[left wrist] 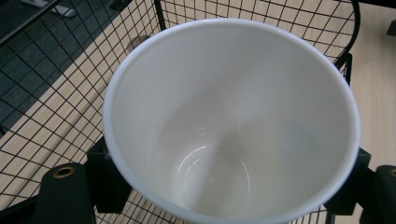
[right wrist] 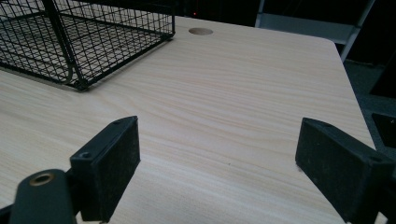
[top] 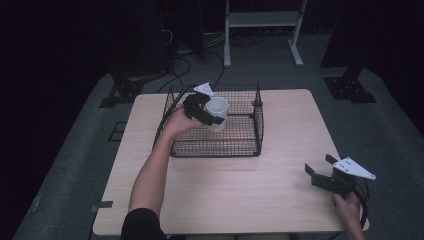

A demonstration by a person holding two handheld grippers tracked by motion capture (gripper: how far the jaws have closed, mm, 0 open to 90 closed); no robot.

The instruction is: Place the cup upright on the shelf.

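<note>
My left gripper (top: 212, 116) is shut on a white cup (top: 218, 111) and holds it over the black wire basket (top: 240, 145) at the table's far middle. In the left gripper view the empty white cup (left wrist: 233, 121) sits between the jaws, its mouth towards the camera, with the basket's mesh (left wrist: 56, 79) behind it. My right gripper (top: 320, 170) rests near the table's front right corner, open, with nothing between its fingers. The right gripper (right wrist: 219, 168) in its own view points across bare wood towards the basket (right wrist: 84, 37).
The light wooden table (top: 225, 190) has a round cable hole (right wrist: 201, 31) near its far edge. A white metal stand (top: 262, 30) and cables lie on the floor behind. A dark stand foot (top: 350, 87) sits at the far right.
</note>
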